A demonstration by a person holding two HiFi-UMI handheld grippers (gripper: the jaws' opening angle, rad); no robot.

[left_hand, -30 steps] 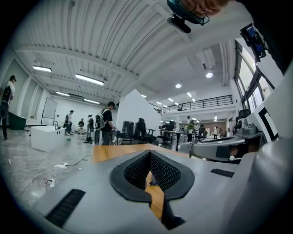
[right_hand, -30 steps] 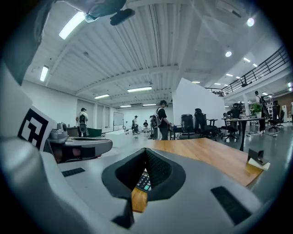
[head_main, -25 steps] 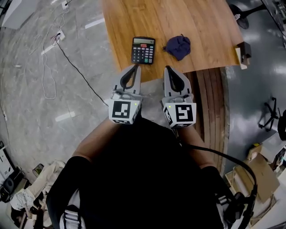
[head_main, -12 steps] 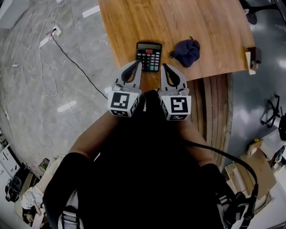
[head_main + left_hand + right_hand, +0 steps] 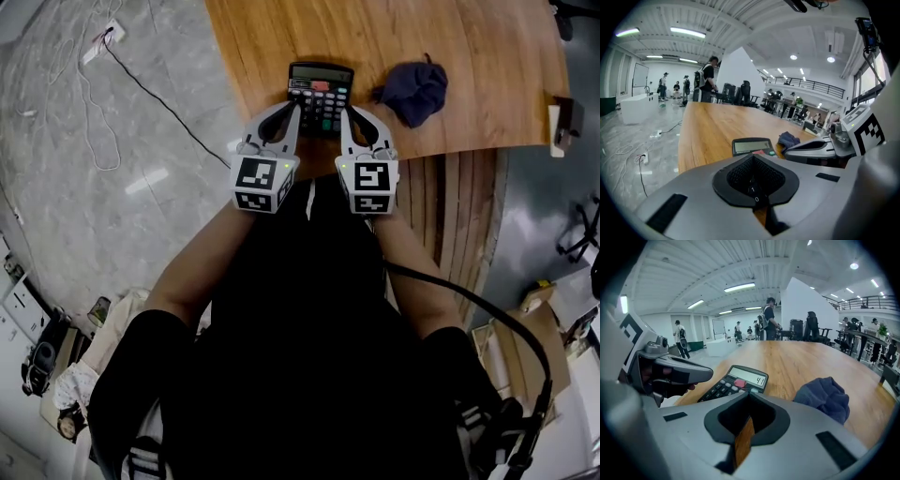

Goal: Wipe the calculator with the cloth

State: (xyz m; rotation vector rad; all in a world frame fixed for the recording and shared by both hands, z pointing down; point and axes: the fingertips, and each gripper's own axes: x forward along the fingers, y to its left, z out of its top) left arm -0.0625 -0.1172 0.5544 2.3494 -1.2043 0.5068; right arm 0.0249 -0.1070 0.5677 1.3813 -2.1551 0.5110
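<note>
A black calculator (image 5: 321, 92) lies near the front edge of the wooden table (image 5: 281, 37), its display lit. A crumpled dark blue cloth (image 5: 417, 91) rests to its right, apart from it. My left gripper (image 5: 296, 109) is shut and empty, its tip at the calculator's near left side. My right gripper (image 5: 345, 112) is also shut and empty, at the near right side. The left gripper view shows the calculator (image 5: 751, 146) and cloth (image 5: 788, 139) just past my shut left gripper (image 5: 753, 159). The right gripper view shows the calculator (image 5: 736, 381) and cloth (image 5: 825, 397) ahead of my right gripper (image 5: 749, 398).
A black cable (image 5: 159, 103) runs across the grey floor left of the table. A small wooden block (image 5: 562, 112) sits at the table's right edge. Several people (image 5: 707, 77) stand far behind the table. Slatted wood (image 5: 459, 216) lies below the front edge.
Both grippers have come down and forward from in front of the body to either side of the calculator's near end. Both stayed shut.
</note>
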